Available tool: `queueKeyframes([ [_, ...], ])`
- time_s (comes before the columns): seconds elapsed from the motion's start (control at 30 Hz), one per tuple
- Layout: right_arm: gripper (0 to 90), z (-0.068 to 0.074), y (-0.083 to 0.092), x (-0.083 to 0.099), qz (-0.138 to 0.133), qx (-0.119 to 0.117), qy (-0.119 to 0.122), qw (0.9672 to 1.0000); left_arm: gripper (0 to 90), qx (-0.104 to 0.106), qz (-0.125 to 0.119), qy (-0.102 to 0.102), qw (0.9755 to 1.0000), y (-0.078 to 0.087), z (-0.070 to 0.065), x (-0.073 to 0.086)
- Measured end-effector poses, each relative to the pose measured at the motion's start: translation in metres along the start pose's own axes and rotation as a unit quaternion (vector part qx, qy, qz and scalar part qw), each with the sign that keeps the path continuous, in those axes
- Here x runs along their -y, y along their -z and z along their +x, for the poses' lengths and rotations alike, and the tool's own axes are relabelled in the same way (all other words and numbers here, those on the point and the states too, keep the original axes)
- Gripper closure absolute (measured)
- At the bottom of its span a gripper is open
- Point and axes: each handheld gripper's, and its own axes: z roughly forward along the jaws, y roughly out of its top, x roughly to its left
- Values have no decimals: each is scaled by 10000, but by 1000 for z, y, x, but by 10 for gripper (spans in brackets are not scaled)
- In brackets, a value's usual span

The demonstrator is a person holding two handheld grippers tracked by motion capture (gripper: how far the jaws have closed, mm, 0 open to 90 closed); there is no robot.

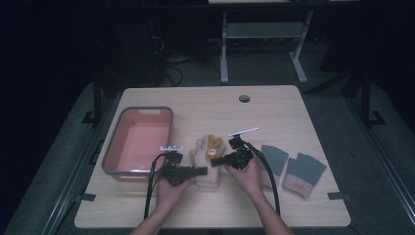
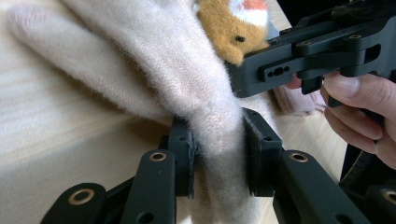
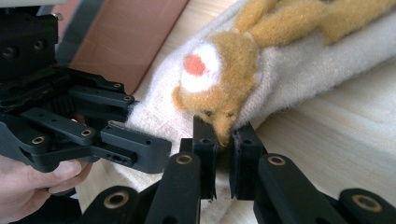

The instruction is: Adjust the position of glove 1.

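At the centre of the high view, I work a cream knitted glove (image 1: 207,161) on the wooden table (image 1: 274,107) with a gripper in each hand. My left gripper (image 1: 198,171) comes in from the lower left of that frame and is clamped on the glove's cuff end; in the left gripper view the cream wool (image 2: 210,107) is bunched tight between my two black jaws at the bottom centre. My right gripper (image 1: 219,161) reaches in from the right and pinches the glove's orange animal patch (image 3: 219,93); in the right gripper view the patch's lower tip is nipped between the jaws, which stand almost together at the bottom centre.

The two grippers sit just beside each other over the glove. A salmon-coloured tub with a grey rim (image 1: 113,147) rests at the left of the table, near the glove. Two grey fingerless gloves (image 1: 292,169) lie at the right of the high view, just beyond my right hand (image 1: 249,176).
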Motion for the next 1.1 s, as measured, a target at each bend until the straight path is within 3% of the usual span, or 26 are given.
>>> queueKeyframes([
  [0.37,830,15,16,-9,-121,48,126,9998,682,87,-106,-233,9996,10,-9,-12],
  [1.1,830,22,39,-18,-355,-29,201,9992,682,299,-165,-353,9988,17,-23,-29],
])
